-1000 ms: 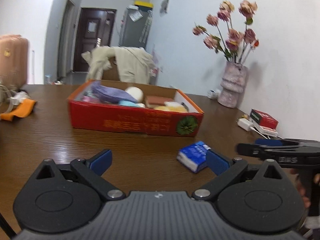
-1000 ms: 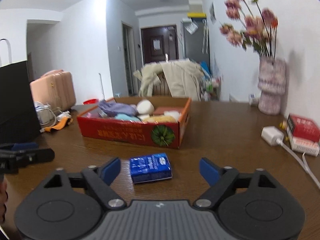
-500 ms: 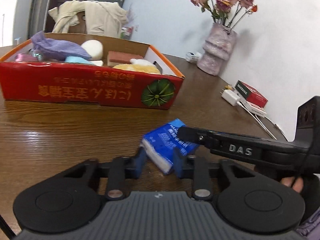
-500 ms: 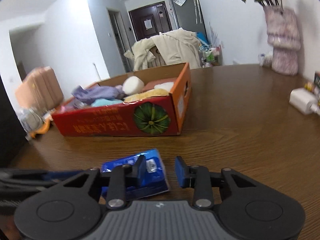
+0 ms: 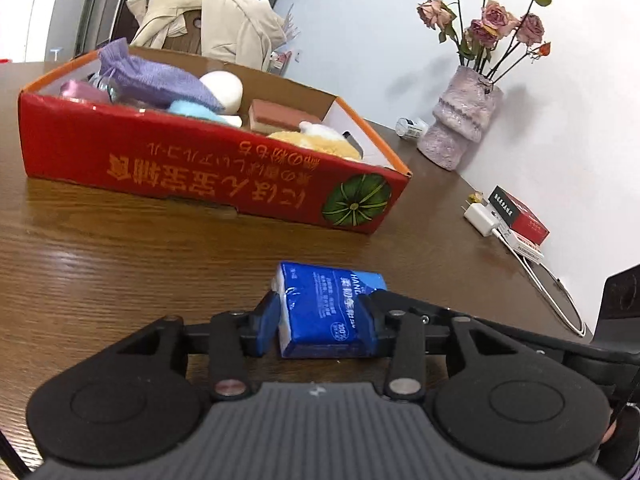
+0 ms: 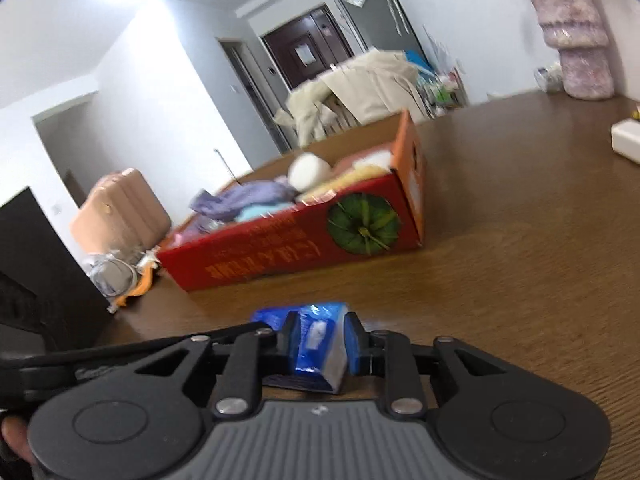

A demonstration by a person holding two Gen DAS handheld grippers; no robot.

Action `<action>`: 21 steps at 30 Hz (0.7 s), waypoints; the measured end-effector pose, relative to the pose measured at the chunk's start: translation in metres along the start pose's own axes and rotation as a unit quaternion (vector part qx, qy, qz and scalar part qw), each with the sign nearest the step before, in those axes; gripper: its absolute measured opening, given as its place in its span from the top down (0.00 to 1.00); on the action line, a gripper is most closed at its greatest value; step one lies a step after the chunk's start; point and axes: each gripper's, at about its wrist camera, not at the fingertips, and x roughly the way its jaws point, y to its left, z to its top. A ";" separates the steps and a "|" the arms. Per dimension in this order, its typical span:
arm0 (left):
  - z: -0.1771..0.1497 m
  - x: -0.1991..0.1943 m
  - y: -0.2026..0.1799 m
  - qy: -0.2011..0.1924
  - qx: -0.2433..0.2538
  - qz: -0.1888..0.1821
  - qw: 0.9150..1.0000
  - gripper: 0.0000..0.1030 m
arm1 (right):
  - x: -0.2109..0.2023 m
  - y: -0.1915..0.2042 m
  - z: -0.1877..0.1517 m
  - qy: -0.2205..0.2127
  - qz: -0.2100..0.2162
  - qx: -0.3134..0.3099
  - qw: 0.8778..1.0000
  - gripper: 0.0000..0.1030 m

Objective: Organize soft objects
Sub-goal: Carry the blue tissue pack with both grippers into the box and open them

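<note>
While both grippers close on it, the tissue pack [image 5: 328,312] sits on the table [image 5: 120,264] just in front of the red box [image 5: 200,172], on the side of the box that carries the green pumpkin print. The left gripper [image 5: 318,320] has its blue pads pressed against the pack's two sides, jaws narrow around it. The right gripper [image 6: 320,340] clamps the same pack [image 6: 316,340] from the other direction, its pads squeezing the wrapper so the plastic bulges between them; this view is blurred. In the left view the right gripper's black arm crosses just behind the left gripper's right finger, touching or nearly touching the pack; which, I cannot tell.

Inside the box lie soft things: a purple cloth [image 5: 152,76] at the far left end, a white ball [image 5: 222,90] beside it, a light blue piece [image 5: 192,110] in front of the cloth, a brown sponge [image 5: 280,118] toward the pumpkin end, and a yellow plush [image 5: 316,144] against the near wall.

Beyond the box's pumpkin end stands a vase [image 5: 460,128] of dried roses by the wall. A white charger [image 5: 482,216] and a red packet [image 5: 516,216] lie nearer along that wall from the vase. Behind the box, a beige coat [image 5: 216,28] hangs over a chair. Past the box's other end, the right view shows a pink suitcase [image 6: 120,216].
</note>
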 end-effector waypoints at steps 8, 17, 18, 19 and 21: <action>0.002 -0.030 -0.002 -0.023 -0.012 -0.004 1.000 0.76 | -0.014 0.009 -0.002 -0.015 0.002 -0.001 1.000 0.83; -0.005 -0.105 -0.025 -0.089 0.016 -0.018 0.996 0.76 | -0.072 0.062 -0.007 -0.073 0.004 -0.037 0.997 0.83; -0.006 -0.112 -0.027 -0.096 0.022 -0.019 0.995 0.76 | -0.078 0.067 -0.007 -0.080 0.004 -0.041 0.996 0.83; -0.007 -0.118 -0.029 -0.101 0.026 -0.020 0.994 0.76 | -0.084 0.072 -0.008 -0.087 0.005 -0.044 0.995 0.83; -0.008 -0.128 -0.032 -0.109 0.030 -0.022 0.993 0.76 | -0.094 0.080 -0.010 -0.098 0.005 -0.048 0.994 0.83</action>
